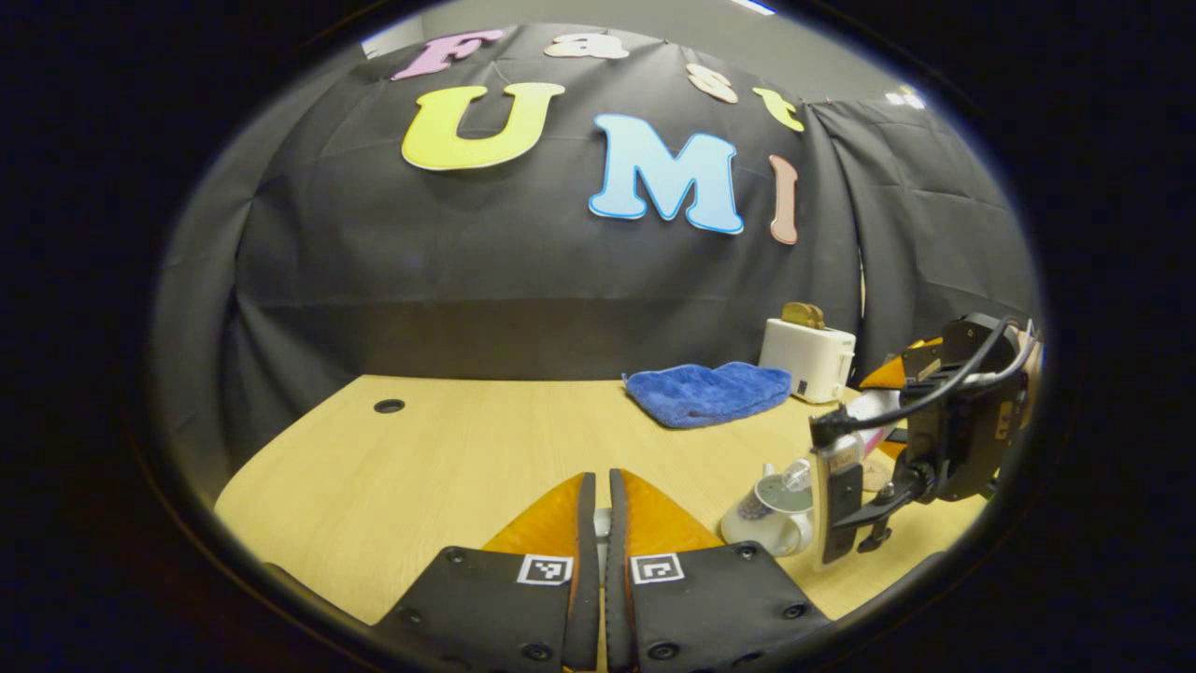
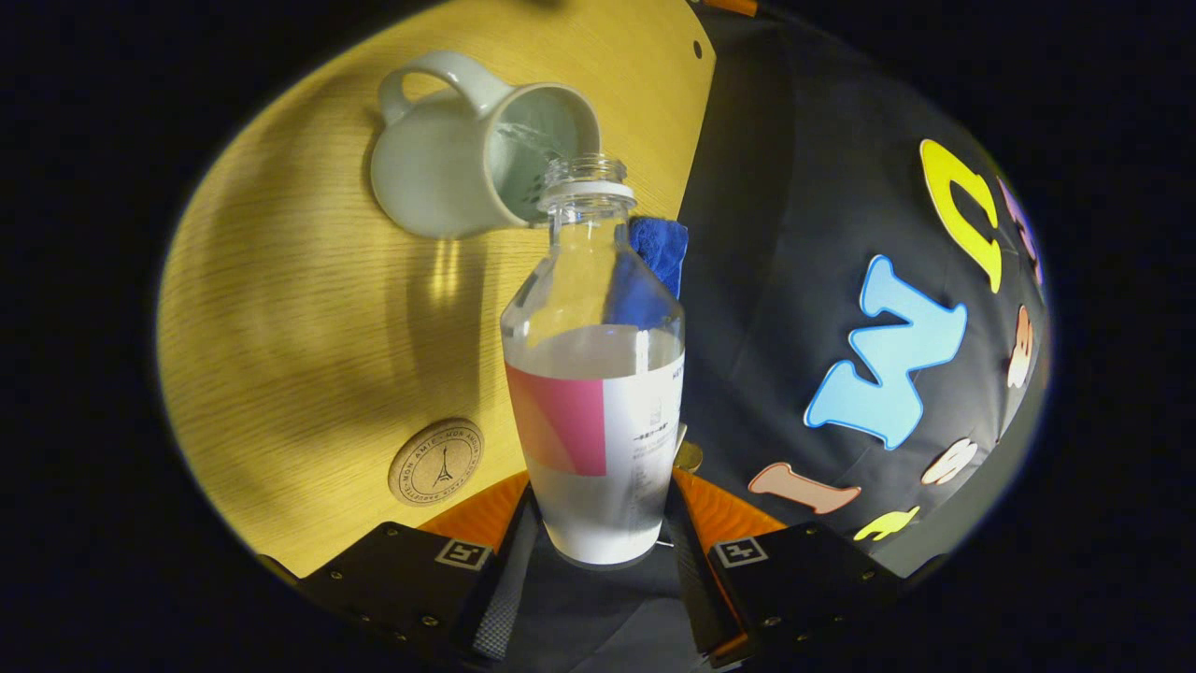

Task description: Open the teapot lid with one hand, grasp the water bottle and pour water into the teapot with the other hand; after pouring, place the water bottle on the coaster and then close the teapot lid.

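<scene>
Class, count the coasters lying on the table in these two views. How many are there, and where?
1: a round coaster on the wooden table, left of the held water bottle. Others may be hidden.

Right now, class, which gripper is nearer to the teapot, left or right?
Right. The right gripper tips the water bottle so its mouth is at the teapot opening. The left gripper is off to the side.
</scene>
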Available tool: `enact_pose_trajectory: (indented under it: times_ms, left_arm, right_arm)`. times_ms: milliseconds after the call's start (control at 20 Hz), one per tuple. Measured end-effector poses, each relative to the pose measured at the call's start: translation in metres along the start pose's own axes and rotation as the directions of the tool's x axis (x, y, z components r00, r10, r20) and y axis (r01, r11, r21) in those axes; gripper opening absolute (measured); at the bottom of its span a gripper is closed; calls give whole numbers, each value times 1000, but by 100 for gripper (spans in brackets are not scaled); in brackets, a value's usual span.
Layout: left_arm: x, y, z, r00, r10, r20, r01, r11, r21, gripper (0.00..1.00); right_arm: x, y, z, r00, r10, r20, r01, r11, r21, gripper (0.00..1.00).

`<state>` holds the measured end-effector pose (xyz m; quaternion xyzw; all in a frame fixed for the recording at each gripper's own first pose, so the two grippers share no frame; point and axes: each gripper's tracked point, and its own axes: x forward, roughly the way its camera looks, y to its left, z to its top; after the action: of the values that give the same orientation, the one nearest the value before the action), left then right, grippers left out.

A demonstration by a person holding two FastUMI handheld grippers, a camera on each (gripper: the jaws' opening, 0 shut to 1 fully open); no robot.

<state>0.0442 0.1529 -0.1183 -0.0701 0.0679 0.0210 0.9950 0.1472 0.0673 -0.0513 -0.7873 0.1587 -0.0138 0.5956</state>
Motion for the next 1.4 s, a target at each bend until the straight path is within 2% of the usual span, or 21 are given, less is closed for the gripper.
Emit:
enact_pose_trajectory:
  times_ms: [300,400,600,650,800,1050,1200,1400]
  left_arm:
    - [0,3,0,1000,8,2,-8,1000,-1,9]
    - [0,3,0,1000,8,2,-8,1000,-1,6]
    - [0,3,-1,1000,7,2,-7,1000,-6,11]
    - [-1,3,0,1000,7,3,-7,1000,-8,8]
    - [-2,5,-3,1000,9,2,-9,1000,-11,6]
    - [-2,8,-3,1000,15,-2,-15,1000,-16,11]
    - [-1,8,-5,1000,16,-4,-16,1000,-25,6]
    - [-2,9,-5,1000,18,-3,-18,999,-31,8]
  right_arm:
    - [-4,-10,0,999,-38,13,39,997,-67,71]
    - [-7,-14,1,998,-58,26,60,995,-85,71]
    - [-10,-20,5,994,-97,47,103,984,-146,71]
    - [-10,-22,5,993,-103,48,110,982,-153,71]
    - [-10,-23,3,993,-111,41,116,980,-162,71]
    - [-10,-30,4,990,-128,55,137,969,-204,71]
    - [-11,-35,8,987,-144,68,156,961,-229,71]
    - [-11,-38,10,985,-150,81,166,955,-248,71]
